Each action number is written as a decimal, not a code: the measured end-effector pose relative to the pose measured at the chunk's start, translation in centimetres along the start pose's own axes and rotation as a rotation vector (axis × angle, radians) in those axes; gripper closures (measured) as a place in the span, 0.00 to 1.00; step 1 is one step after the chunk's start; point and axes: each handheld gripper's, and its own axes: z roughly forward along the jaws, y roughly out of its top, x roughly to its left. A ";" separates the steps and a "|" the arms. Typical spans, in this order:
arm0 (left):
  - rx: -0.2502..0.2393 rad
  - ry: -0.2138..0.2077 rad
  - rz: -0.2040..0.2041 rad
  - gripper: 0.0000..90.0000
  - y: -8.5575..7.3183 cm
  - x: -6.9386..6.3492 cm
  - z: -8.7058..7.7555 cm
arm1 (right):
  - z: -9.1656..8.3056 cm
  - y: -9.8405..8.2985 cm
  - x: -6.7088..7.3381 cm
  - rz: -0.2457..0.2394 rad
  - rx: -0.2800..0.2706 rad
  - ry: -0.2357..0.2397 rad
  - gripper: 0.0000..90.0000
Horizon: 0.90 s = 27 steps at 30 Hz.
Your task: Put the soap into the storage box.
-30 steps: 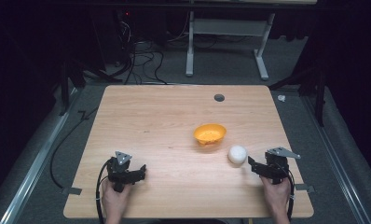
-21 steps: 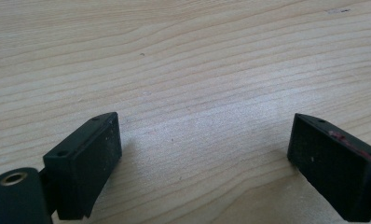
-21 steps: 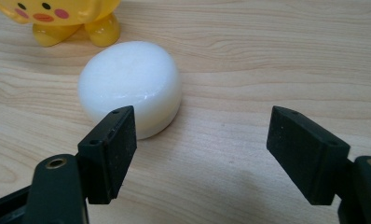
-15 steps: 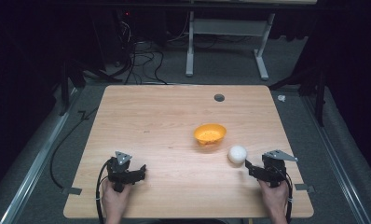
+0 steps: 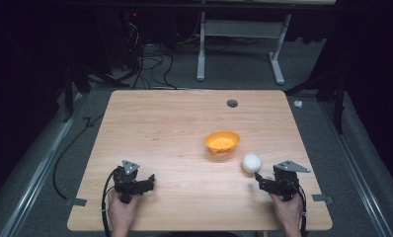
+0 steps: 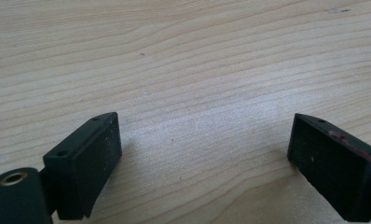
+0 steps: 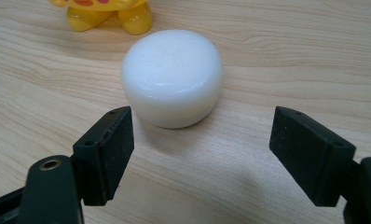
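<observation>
My right gripper (image 7: 200, 154) gapes wide before a smooth white puck (image 7: 172, 77) (glossy, rounded); my left gripper (image 6: 202, 161) spreads empty over grained wood table (image 6: 197, 60).

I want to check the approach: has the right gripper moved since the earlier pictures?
Yes. The right gripper has slid left along the table's near edge, closing in on the white round object, which stays beside the orange bowl.
</observation>
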 end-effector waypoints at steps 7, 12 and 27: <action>-0.001 0.001 0.000 0.11 0.0 0.0 0.0 | 0.4 0.3 0.3 -0.014 0.012 0.008 0.23; 0.000 0.001 0.000 0.11 0.0 0.0 0.0 | 0.8 0.5 0.6 -0.024 0.020 0.012 0.21; 0.000 0.000 0.000 0.11 0.0 0.0 0.0 | 2.2 1.5 1.3 -0.056 0.051 0.025 0.17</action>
